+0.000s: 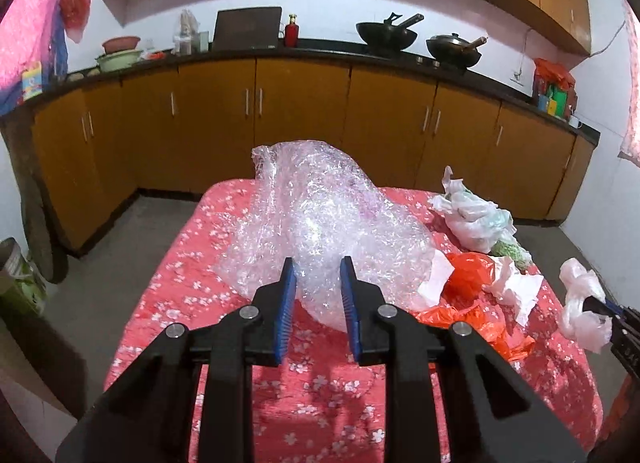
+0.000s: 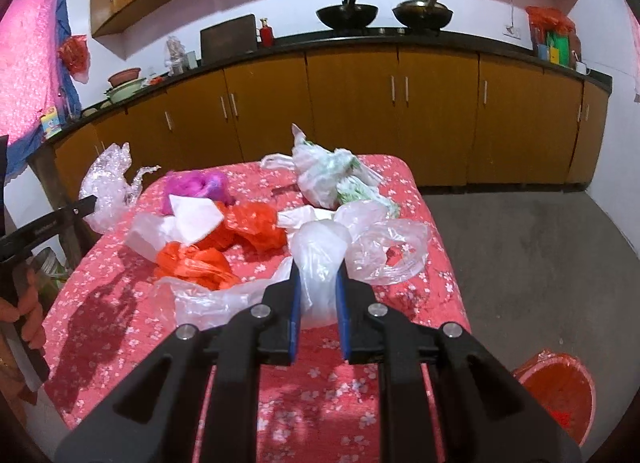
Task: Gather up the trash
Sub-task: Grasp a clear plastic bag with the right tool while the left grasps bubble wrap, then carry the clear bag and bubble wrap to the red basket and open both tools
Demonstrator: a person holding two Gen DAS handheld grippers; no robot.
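Here the left gripper (image 1: pixel 318 275) has its blue fingers (image 1: pixel 286 295) pinched on a crinkled clear plastic bag (image 1: pixel 320 219), lifted at the left side of the desk (image 1: pixel 200 263) with its red floral cloth. Rightward lie orange bags (image 2: pixel 216 251) and white paper (image 2: pixel 196 217). The right gripper (image 2: pixel 318 283) clamps a pale plastic bag (image 2: pixel 320 259). A red bin (image 2: pixel 556 391) stands on the floor at right.

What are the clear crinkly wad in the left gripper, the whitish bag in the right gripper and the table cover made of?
Crinkly wad: looks like thin clear plastic film, glossy, with sharp glinting creases; possibly bubble wrap.
Whitish bag: soft translucent plastic, milky, smooth folds, dull sheen.
Table cover: probably printed fabric or coated cloth; red with white blossoms, mostly matte. Cannot tell which.
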